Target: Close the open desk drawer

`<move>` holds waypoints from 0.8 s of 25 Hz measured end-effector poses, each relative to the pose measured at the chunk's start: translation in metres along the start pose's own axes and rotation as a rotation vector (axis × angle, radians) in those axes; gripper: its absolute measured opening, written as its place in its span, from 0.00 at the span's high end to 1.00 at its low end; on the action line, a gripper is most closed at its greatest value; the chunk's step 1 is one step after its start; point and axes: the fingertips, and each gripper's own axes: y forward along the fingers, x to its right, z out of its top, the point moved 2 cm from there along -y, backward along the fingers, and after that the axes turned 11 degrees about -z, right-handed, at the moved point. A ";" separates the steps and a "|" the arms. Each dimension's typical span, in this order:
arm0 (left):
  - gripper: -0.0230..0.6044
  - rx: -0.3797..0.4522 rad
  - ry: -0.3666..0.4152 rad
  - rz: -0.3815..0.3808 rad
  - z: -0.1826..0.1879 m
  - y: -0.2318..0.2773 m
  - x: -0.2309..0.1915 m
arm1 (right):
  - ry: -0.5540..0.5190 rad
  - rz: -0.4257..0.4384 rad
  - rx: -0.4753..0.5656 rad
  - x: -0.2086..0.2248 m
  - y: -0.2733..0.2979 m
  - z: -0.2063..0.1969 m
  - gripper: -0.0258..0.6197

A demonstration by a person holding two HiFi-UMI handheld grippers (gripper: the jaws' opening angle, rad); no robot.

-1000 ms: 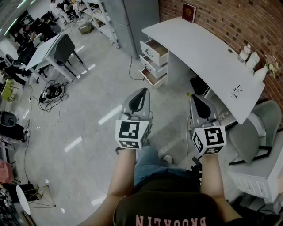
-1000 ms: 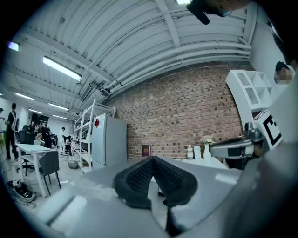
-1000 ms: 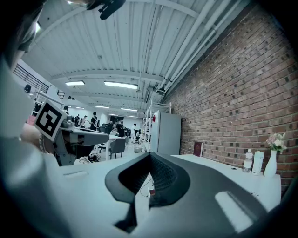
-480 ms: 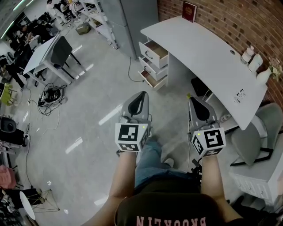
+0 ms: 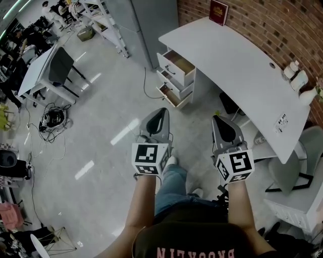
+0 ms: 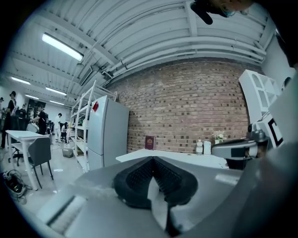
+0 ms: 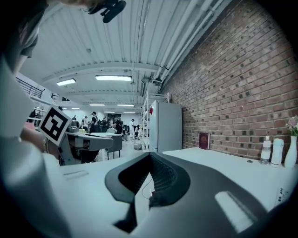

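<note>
In the head view a white curved desk (image 5: pixel 242 65) stands against the brick wall, with a drawer stack (image 5: pixel 175 78) under its left end. The top drawer (image 5: pixel 180 61) is pulled out and shows its inside. The bottom drawer (image 5: pixel 168 95) is also pulled out. My left gripper (image 5: pixel 163 110) and right gripper (image 5: pixel 216 118) are held side by side over the floor, well short of the drawers and pointing towards them. Both are shut with nothing held: the left gripper (image 6: pixel 152 158) and right gripper (image 7: pixel 150 154) each show their tips meeting.
A red book (image 5: pixel 218 11) and bottles (image 5: pixel 294 76) rest on the desk. A grey chair (image 5: pixel 290 166) sits at the right. A tall grey cabinet (image 5: pixel 151 25) stands left of the desk. Cables (image 5: pixel 53 117), another desk with a chair (image 5: pixel 48 70) and people are at far left.
The person has walked towards the desk, so the drawer stack looks nearer. Both grippers travelled forward together and stayed shut.
</note>
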 end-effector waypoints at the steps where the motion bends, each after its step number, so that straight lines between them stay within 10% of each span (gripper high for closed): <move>1: 0.97 -0.010 -0.005 -0.008 -0.001 0.007 -0.010 | 0.007 -0.005 -0.008 -0.002 0.013 -0.001 0.96; 20: 0.97 -0.070 -0.035 -0.148 -0.032 0.096 -0.163 | 0.034 -0.077 -0.142 -0.039 0.186 -0.027 0.96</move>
